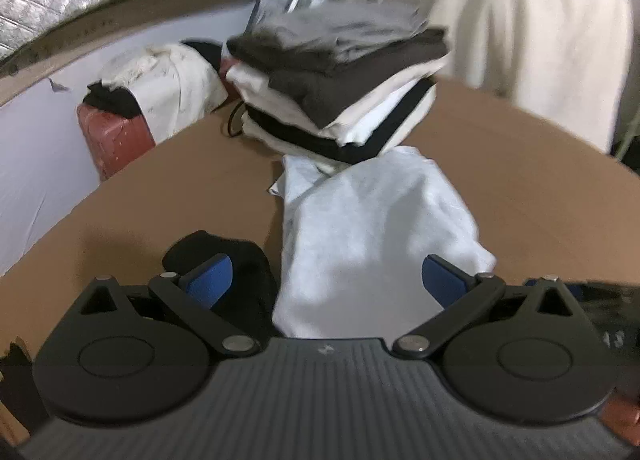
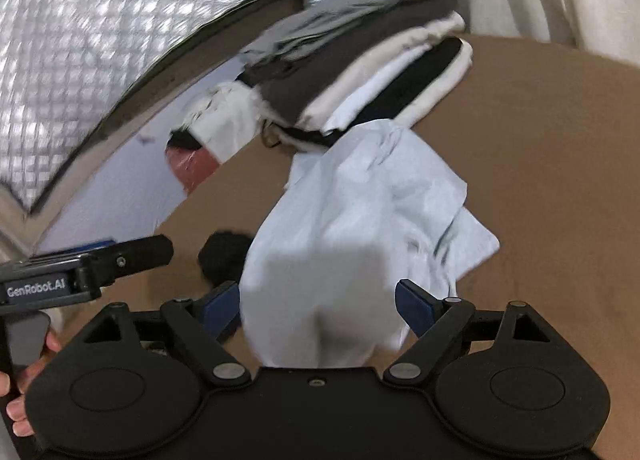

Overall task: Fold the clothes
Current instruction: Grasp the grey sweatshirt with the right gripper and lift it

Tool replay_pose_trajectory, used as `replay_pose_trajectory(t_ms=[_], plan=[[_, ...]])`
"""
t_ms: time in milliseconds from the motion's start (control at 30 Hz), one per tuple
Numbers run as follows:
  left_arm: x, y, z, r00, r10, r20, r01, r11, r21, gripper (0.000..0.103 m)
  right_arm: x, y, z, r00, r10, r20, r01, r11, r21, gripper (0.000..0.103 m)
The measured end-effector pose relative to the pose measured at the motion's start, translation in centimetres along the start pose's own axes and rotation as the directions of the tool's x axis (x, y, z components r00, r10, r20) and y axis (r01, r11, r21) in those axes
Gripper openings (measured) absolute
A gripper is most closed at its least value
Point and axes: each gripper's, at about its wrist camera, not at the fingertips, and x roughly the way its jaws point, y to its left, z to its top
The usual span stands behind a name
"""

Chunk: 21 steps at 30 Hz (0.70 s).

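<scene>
Both grippers wide apart over white garment (image 1: 372,228); only right view shows left gripper (image 2: 160,250) w/ hand (image 2: 24,392).

A brown desk (image 1: 500,180) carries the clothes. A crumpled white garment (image 1: 372,228) lies on its middle, just in front of a stack of folded clothes (image 1: 340,100) at the far edge. A small black cloth (image 1: 224,256) rests beside the white garment.

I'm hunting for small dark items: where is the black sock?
The black sock lies on the brown table, just left of the white garment, in both wrist views.
</scene>
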Motion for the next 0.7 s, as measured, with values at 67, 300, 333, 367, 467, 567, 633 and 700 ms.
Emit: replay_pose_trajectory(t_ms=[67, 300, 333, 367, 467, 567, 633, 700], plan=[[3.3, -0.2, 1.8, 0.999, 0.015, -0.049, -0.016, 1.0, -0.018, 0.103, 2.1, -1.8, 1.2, 1.0, 0.0, -0.014, 0.0, 1.0, 0.031, 0.088], [13.3, 0.1, 5.7, 0.987, 0.035, -0.157, -0.053, 0.992, -0.115, 0.103, 6.3, -4.6, 4.8, 0.999, -0.015, -0.035, 0.015, 1.0, -0.006, 0.089], [14.0, 0.5, 5.5, 0.993, 0.037, -0.113, -0.054, 0.988, -0.144, 0.103, 6.7, -5.0, 5.2, 0.999, -0.01, -0.033, 0.009, 1.0, -0.013, 0.089], [14.4, 1.1, 5.0, 0.997, 0.049, -0.052, -0.058, 0.98, -0.188, 0.103, 7.1, -5.3, 5.6, 0.999, -0.007, -0.032, 0.006, 1.0, -0.019, 0.089], [16.4, 2.9, 2.9, 0.998, 0.05, 0.03, -0.04, 0.966, -0.256, 0.103, 8.8, -7.3, 6.6, 0.999, -0.01, -0.035, 0.009, 1.0, -0.005, 0.09], [18.3, 4.4, 2.2, 0.998, -0.034, -0.043, 0.021, 0.963, -0.268, 0.103, 10.0, -9.8, 7.0, 1.0, 0.013, -0.027, -0.012, 0.998, 0.06, 0.09], [19.5, 5.3, 1.8, 0.993, -0.085, -0.087, 0.058, 0.959, -0.277, 0.103, 10.9, -11.7, 7.0, 0.999, 0.047, -0.021, -0.044, 0.991, 0.129, 0.093], [20.9, 5.8, 1.7, 0.988, -0.095, -0.124, 0.058, 0.959, -0.276, 0.103, 12.2, -13.1, 6.7, 0.997, 0.072, -0.024, -0.066, 0.98, 0.187, 0.099]])
